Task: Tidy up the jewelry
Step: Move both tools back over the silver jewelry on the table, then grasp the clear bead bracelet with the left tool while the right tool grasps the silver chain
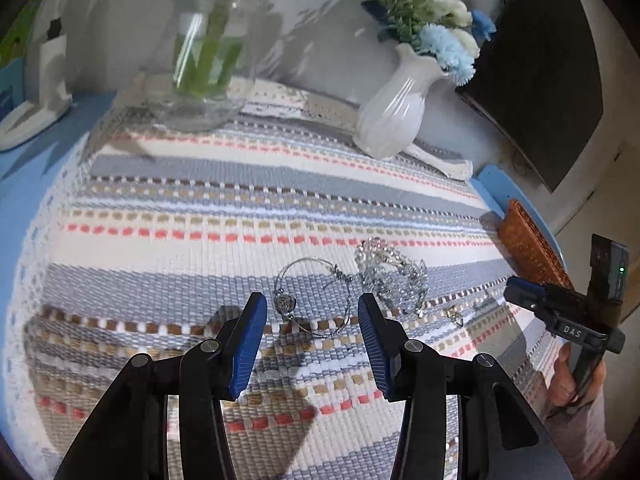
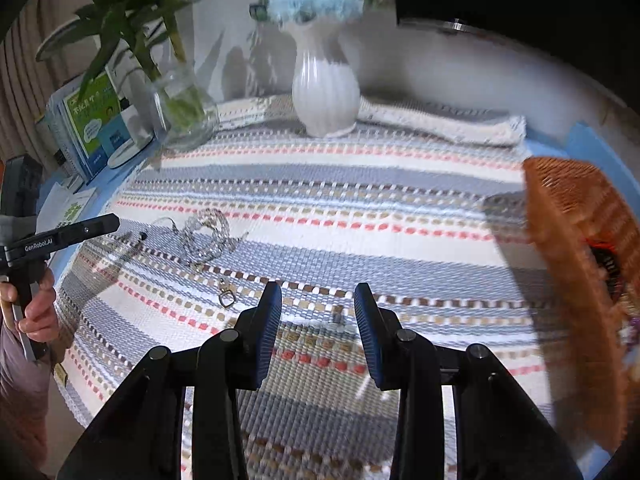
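Note:
A thin silver wire bracelet with a round charm (image 1: 316, 300) lies on the striped woven mat (image 1: 200, 208), just ahead of my open, empty left gripper (image 1: 312, 312). A sparkly crystal bracelet (image 1: 394, 276) lies right of it; it also shows in the right wrist view (image 2: 206, 236). A small ring (image 1: 454, 314) lies further right, also seen in the right wrist view (image 2: 226, 298). A tiny earring (image 2: 338, 316) lies between the fingers of my open right gripper (image 2: 318, 312). An orange woven basket (image 2: 576, 264) stands at the right with some jewelry inside.
A glass vase with green stems (image 1: 200, 68) and a white vase of blue flowers (image 1: 394, 116) stand at the back of the mat. A dark monitor (image 1: 540, 80) is at the back right. Books (image 2: 92, 120) stand at the left. The table (image 1: 24, 184) is blue.

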A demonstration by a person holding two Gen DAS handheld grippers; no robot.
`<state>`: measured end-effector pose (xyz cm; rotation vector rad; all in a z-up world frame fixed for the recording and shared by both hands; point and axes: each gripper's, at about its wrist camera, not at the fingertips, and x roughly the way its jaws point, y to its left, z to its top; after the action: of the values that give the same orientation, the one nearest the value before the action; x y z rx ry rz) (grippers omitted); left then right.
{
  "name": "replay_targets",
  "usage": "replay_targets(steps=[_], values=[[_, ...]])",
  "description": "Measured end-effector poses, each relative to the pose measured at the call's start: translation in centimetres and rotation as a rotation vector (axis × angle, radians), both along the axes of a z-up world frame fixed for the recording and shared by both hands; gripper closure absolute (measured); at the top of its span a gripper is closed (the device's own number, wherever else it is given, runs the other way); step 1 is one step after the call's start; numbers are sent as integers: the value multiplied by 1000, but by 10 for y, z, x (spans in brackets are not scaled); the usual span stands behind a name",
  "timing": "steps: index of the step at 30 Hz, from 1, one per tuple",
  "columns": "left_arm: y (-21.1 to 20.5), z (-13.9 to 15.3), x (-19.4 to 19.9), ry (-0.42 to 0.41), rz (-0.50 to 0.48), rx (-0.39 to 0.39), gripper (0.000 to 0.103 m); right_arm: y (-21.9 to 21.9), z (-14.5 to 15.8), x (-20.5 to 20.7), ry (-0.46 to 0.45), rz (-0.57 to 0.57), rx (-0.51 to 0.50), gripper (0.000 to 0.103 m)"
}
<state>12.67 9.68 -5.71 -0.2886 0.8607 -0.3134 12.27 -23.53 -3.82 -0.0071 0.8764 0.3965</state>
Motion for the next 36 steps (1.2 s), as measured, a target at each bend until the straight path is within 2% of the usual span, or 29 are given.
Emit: replay_targets(steps=[6, 11, 16, 18, 21, 23, 25, 27, 29, 36], values=[[-1, 1, -2, -6, -17, -14, 55, 4, -22, 9, 27, 18, -5, 63], [1, 2, -2, -1, -4, -22, 55, 9, -25, 11, 22, 19, -37, 63], [-10, 10, 3, 113, -52, -24, 59, 14, -25, 10, 21, 24, -58, 63], [-16, 21, 6, 125, -68, -34, 60, 16, -25, 10, 26, 30, -57, 63], [-28, 38, 26, 119, -95, -107, 60, 22, -23, 11, 56, 65, 11, 63], [-40, 40, 44, 112, -106, -85, 60, 30, -21, 11, 65, 91, 48, 63], [-51, 30, 68, 143, -124, -63, 62, 42, -18, 11, 58, 115, 54, 63], [-59, 9, 90, 214, -141, -81, 72, 50, -17, 10, 47, 130, 48, 63], [-63, -2, 97, 247, -151, -101, 74, 56, -17, 8, 39, 138, 40, 63], [-64, -7, 94, 217, -159, -69, 77, 70, -24, 3, 34, 184, -10, 63]])
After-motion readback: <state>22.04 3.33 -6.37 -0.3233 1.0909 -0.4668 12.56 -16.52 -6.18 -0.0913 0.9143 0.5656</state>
